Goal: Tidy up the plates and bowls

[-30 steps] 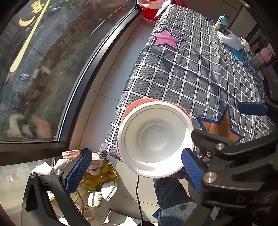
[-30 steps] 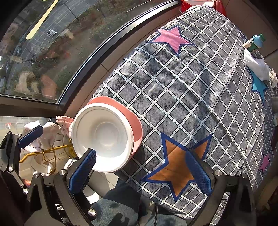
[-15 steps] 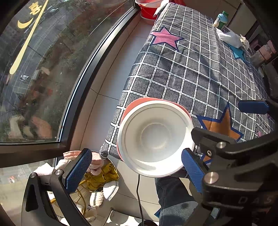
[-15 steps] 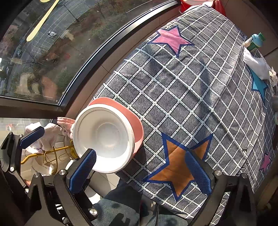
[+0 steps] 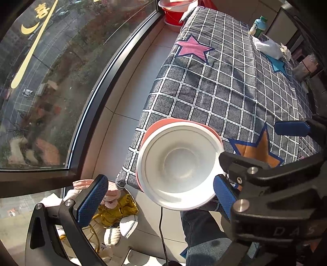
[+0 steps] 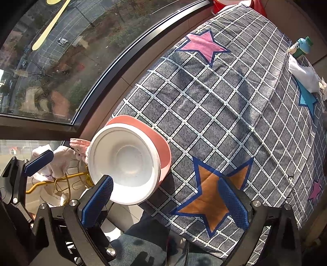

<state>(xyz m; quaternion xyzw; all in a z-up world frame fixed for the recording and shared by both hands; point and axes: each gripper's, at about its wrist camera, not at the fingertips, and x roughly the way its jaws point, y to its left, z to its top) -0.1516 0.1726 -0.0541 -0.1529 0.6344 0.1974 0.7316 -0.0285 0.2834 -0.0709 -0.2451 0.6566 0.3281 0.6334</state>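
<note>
A white bowl [image 5: 177, 169] sits nested in a pink bowl [image 5: 157, 127] at the near left corner of the table, overhanging its edge. My left gripper [image 5: 159, 196] is open, its blue fingers [image 5: 92, 196] wide on either side of the stack and a little nearer than it. The stack also shows in the right wrist view: white bowl [image 6: 124, 163], pink bowl [image 6: 161, 145]. My right gripper [image 6: 163, 202] is open and empty, to the right of the stack over the orange star [image 6: 212, 192]. The left gripper's finger [image 6: 38, 159] shows at that view's left edge.
The table wears a grey checked cloth with stars [image 5: 224, 86]. At its far end stand a green bottle [image 5: 258, 25] and a white bag [image 5: 267, 48]; a red basin [image 5: 173, 12] sits on the floor beyond. A window [image 5: 40, 71] runs along the left. Clothes and a yellow cord [image 5: 110, 206] lie below.
Nothing has visibly moved beyond a slight drift of the views; the bowls stay nested and both grippers stay open.
</note>
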